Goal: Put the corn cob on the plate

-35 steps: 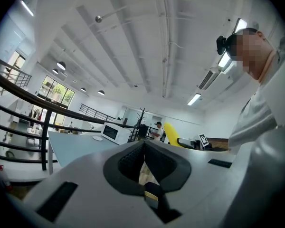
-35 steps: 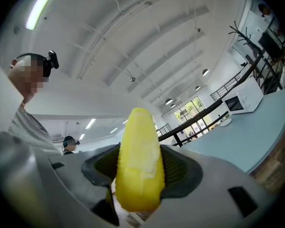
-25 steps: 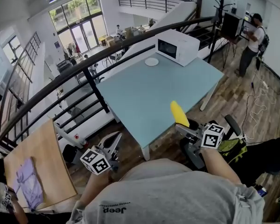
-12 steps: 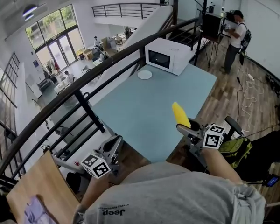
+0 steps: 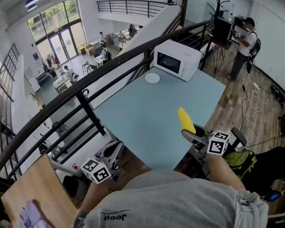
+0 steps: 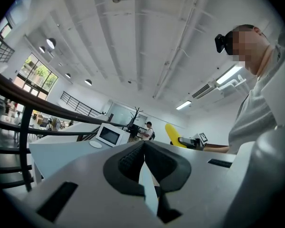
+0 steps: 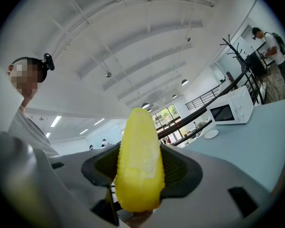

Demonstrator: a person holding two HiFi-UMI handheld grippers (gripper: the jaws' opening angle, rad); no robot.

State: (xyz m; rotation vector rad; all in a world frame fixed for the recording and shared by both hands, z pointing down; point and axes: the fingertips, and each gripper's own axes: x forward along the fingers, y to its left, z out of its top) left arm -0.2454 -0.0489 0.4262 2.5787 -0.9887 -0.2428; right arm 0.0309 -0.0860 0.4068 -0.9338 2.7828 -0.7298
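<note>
Carry | right gripper (image 5: 192, 135) gripped 1 corn cob (image 5: 185, 119), jaws wide, over near edge of table (image 5: 142, 113) | left gripper (image 5: 116, 151) pinched together, empty | plate (image 5: 152, 78) far, beside microwave (image 5: 177, 59) | step likely needed firm grip, lowering before release

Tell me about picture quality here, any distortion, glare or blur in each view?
Head view: fisheye bows the railing; windows glare bright. Left gripper view: black round vignette, strip light blown out. Right gripper view: corn cob fills the centre, slightly soft.
</note>
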